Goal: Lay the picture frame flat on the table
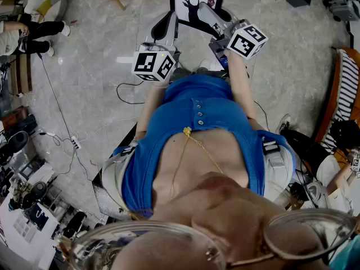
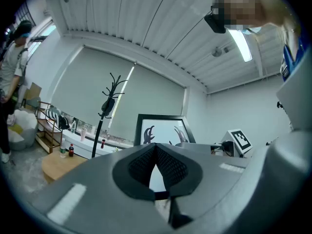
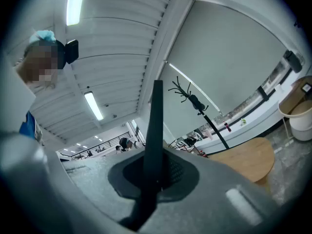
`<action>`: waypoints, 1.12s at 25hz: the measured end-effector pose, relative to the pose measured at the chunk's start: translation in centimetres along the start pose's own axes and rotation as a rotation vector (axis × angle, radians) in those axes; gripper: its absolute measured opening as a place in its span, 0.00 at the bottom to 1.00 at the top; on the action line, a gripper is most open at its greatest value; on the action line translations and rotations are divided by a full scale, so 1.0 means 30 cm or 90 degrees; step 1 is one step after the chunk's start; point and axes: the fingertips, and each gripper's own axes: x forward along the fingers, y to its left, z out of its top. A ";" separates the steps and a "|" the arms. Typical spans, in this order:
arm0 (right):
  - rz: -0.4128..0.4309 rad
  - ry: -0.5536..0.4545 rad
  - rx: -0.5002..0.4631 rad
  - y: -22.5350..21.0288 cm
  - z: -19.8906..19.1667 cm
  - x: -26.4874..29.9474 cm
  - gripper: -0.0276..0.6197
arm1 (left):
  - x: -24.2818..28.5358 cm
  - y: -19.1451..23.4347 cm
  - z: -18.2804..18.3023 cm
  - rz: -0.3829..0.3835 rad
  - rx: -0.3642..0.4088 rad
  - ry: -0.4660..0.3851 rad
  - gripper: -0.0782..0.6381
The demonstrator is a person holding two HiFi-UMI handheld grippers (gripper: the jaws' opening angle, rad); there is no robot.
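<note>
Landmark: black branched coat stand [image 2: 108,112], dark item hung on upper arm.
Behind it: wide pale roller blind [image 2: 83,87], two panels, bright seam between.
At its foot: low white ledge [image 2: 85,149] carrying bottles.
Left of it: open shelf rack [image 2: 48,121].
In front of it: round wooden table [image 2: 57,164].
Right of it, past table: pale tub [image 3: 301,126].
Above it: white slatted ceiling [image 2: 146,18], lit strip lamp [image 2: 242,44].
Underfoot: grey marbled floor [image 1: 90,66].

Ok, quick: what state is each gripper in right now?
Left gripper: tongs closed, apparently holding nothing.
Right gripper: tongs closed on the picture frame edge.
</note>
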 end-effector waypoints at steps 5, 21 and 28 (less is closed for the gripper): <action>0.006 -0.008 0.002 0.054 0.036 -0.018 0.06 | -0.025 -0.035 0.052 -0.003 0.009 -0.003 0.11; 0.006 0.029 0.010 -0.030 -0.017 -0.003 0.06 | 0.006 -0.008 -0.027 -0.001 -0.002 0.018 0.11; 0.003 0.022 -0.001 0.001 0.012 0.001 0.06 | 0.018 -0.017 0.022 -0.018 0.003 0.010 0.11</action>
